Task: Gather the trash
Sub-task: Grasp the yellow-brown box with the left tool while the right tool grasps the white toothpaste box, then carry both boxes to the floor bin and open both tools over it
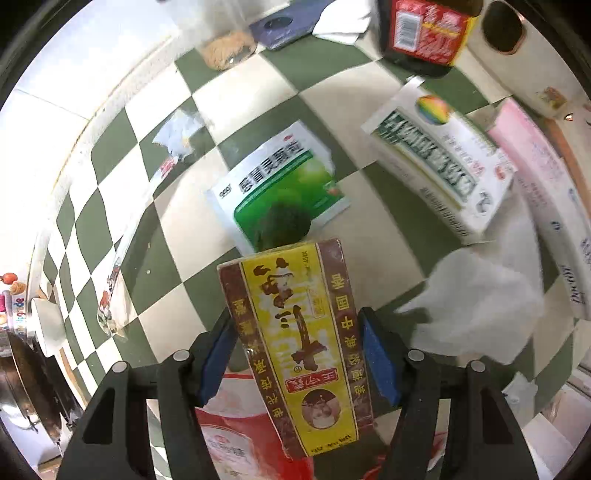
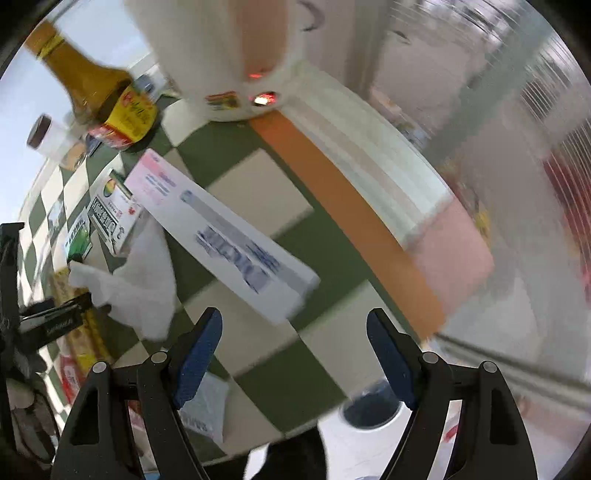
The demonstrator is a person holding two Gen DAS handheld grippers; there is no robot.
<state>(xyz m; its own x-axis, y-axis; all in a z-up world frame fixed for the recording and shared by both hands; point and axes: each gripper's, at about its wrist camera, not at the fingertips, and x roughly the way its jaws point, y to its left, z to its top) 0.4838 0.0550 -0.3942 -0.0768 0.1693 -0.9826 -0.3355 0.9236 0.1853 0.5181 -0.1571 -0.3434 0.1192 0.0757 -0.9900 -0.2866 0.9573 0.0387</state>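
Observation:
My left gripper (image 1: 299,350) is shut on a yellow and brown carton (image 1: 295,332) and holds it above the green and cream checked table (image 1: 170,229). Beyond it lie a green and white sachet (image 1: 280,188), a white medicine box (image 1: 439,162) and a crumpled white tissue (image 1: 476,310). My right gripper (image 2: 295,354) is open and empty above the table near its edge. A long white and pink box (image 2: 221,232) lies just ahead of it. The tissue (image 2: 136,288) and the left gripper's body (image 2: 48,317) show at the left of the right wrist view.
A dark sauce bottle (image 1: 424,33) and a white kettle (image 2: 229,55) stand at the back. Clear plastic wrappers (image 1: 177,136) lie at the left. A red packet (image 1: 240,432) lies under the left gripper. A dark bin (image 2: 369,406) stands on the floor below the table edge (image 2: 351,214).

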